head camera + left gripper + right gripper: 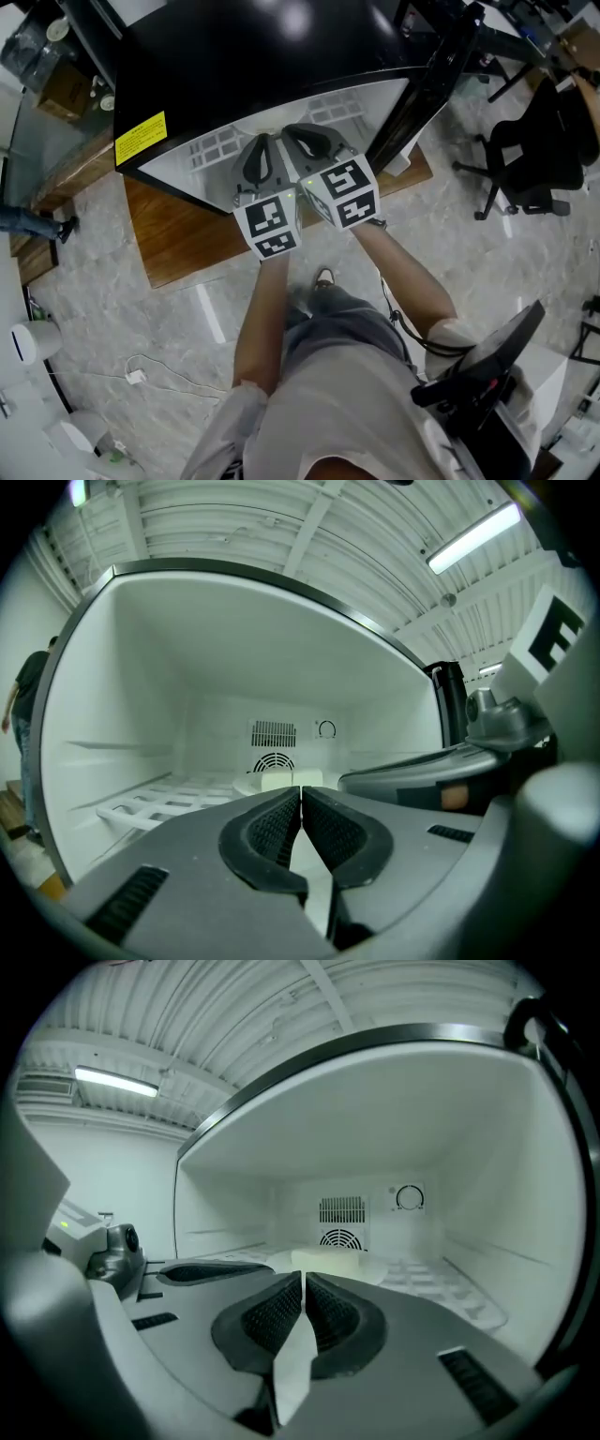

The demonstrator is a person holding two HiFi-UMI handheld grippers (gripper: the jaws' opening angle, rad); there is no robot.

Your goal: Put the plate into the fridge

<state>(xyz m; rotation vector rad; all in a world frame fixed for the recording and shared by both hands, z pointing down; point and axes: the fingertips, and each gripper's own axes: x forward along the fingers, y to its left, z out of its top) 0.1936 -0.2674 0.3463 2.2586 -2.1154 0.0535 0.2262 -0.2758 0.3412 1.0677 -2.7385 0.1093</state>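
The black fridge (234, 66) stands open, showing its white inside. Both grippers are held side by side at its mouth. A white plate (380, 1269) carries a pale block (328, 1260) and hovers just above the white wire shelf (441, 1288). My right gripper (304, 1281) is shut on the plate's near rim, which shows as a thin white edge between its jaws. My left gripper (301, 794) is shut on the same rim, with the plate (244, 782) beyond its tips. From the head view the left gripper (265, 141) and right gripper (302, 131) hide the plate.
The fridge door (436, 75) hangs open at the right. A round fan vent (340, 1238) and a dial (410, 1198) sit on the back wall. The fridge rests on a wooden platform (178, 234). An office chair (539, 150) stands to the right. A person (26, 696) stands far left.
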